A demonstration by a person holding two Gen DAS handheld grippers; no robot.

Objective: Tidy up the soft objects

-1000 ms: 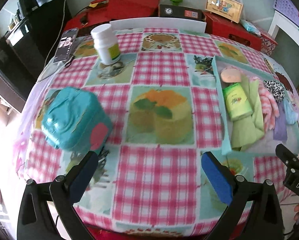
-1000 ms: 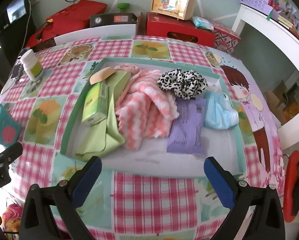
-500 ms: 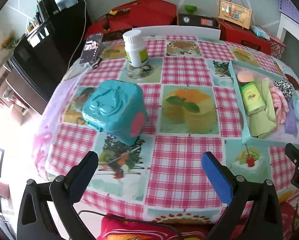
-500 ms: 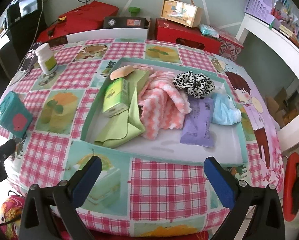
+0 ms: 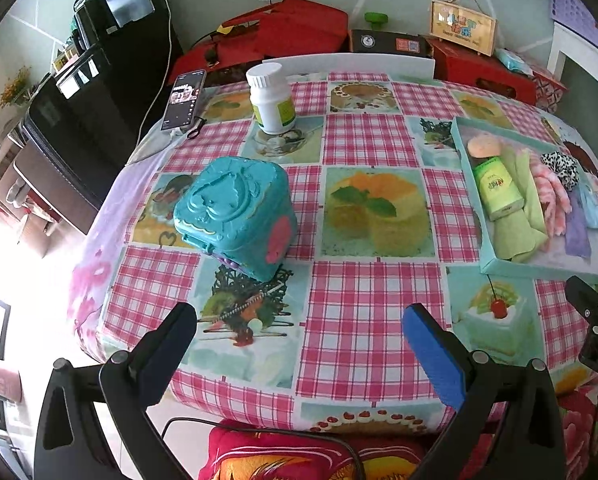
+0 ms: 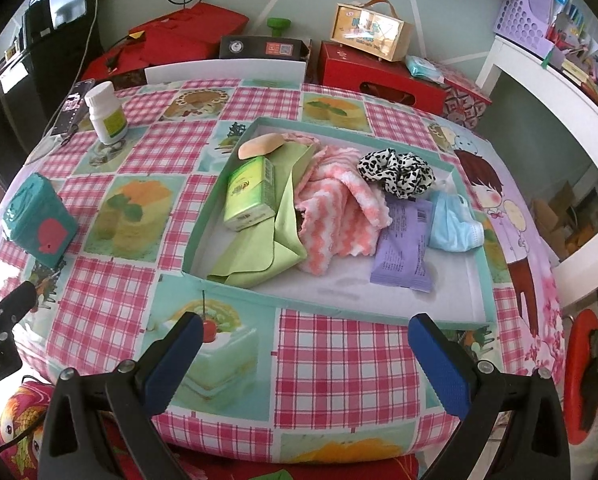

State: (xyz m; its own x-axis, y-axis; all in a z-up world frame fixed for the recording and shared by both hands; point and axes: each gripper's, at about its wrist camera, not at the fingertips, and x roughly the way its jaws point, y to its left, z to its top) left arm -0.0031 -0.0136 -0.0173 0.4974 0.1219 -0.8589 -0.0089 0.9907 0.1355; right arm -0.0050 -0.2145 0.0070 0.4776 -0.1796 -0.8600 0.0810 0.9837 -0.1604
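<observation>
Currently both tongs are released, jaws wide, holding nothing. Left tongs [image 5: 299, 330] hang over the near edge of the table [image 5: 355, 312]; right tongs [image 6: 305, 340] likewise, just short of the tray [image 6: 203, 240].

Ahead of the left tongs: teal box [image 5: 235, 208], lid shut, tilted corner-on. Farther back, white bottle [image 5: 273, 98] upright, then a phone [image 5: 183, 98] at the far-left table edge.

Tray sits on the right half of the table and holds all the soft things:
- green cloth [image 6: 267, 248], folded, left side
- green pack [image 6: 249, 194] lying on the cloth
- beige sponge [image 6: 261, 146] at the far-left corner
- pink striped towel [image 6: 331, 216], middle
- purple packet [image 6: 405, 248], flat
- blue face mask [image 6: 453, 224], right end
- leopard scrunchie [image 6: 397, 172], far side
</observation>
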